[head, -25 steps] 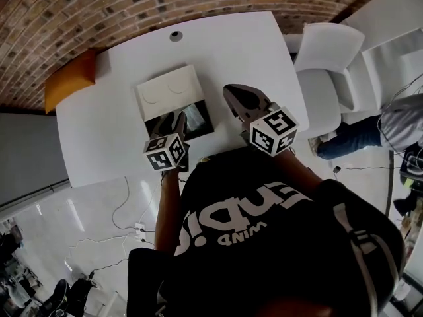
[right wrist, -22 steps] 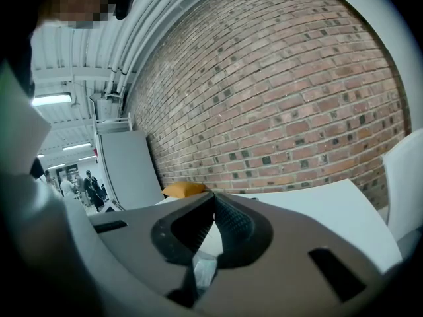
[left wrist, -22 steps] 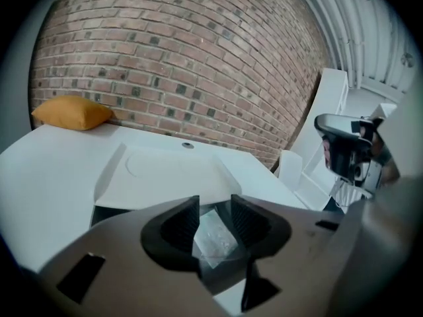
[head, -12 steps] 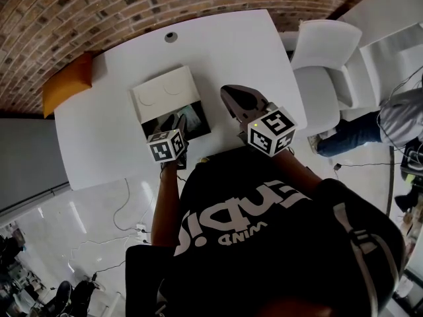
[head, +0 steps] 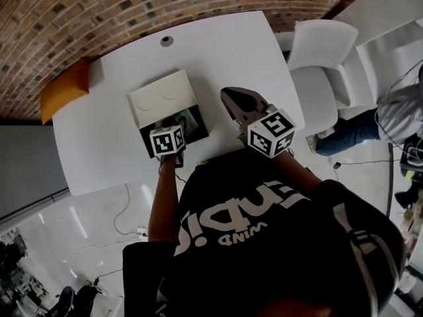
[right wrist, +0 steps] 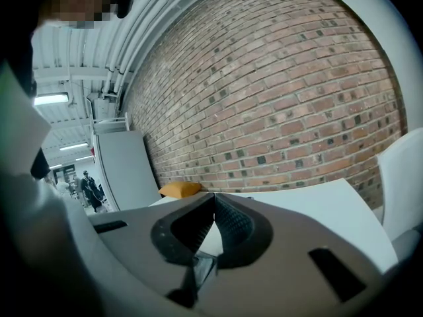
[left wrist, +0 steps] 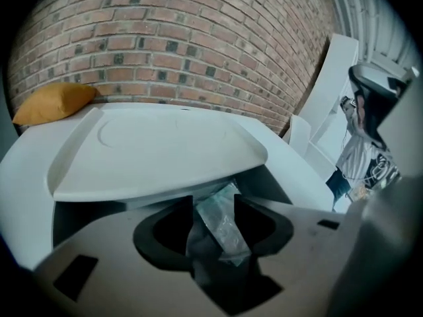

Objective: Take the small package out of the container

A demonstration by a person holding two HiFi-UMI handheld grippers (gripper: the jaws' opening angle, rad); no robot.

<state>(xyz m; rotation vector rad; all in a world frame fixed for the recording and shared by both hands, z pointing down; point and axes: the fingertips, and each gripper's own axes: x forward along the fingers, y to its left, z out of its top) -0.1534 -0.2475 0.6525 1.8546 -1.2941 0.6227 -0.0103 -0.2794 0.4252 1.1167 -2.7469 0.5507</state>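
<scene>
Step in hand: L hand-held gripper (left wrist: 213,205) reaches into the box (head: 198,129) for the pkg (left wrist: 223,228). Its jaws stand apart & have just been opening. The pkg, clear crinkly film, lies in the gap betw. them, just ahead of the tips. No pad presses on it yet, as far as I can judge. The lid (left wrist: 152,152) stands open just above & beyond the jaws, so there's little room overhead. R hand-held gripper (right wrist: 213,207) has its jaws together w/ nothing in them. It hangs over bare worktop (head: 231,51), off to the R of the box.

To do it well, I'd say:
- Hold the L jaws wide until 1 pad sits each side of the pkg.
- Go a bit deeper so the bite lands on the pkg's body, not only its near edge. The film looks thin & slippery and prob. slides out of a shallow pinch.
- Close slowly & check that the film bunches betw. the pads.
- Pull out back along the line the jaws point, low & toward the person, so the pkg doesn't snag the lid's front edge or the box wall.
- The box looks light. If it drags along w/ the pkg, the R hand-held gripper could press on its rim to steady it.

Progress, by my read: early. The pkg is inside the box, not gripped.
</scene>
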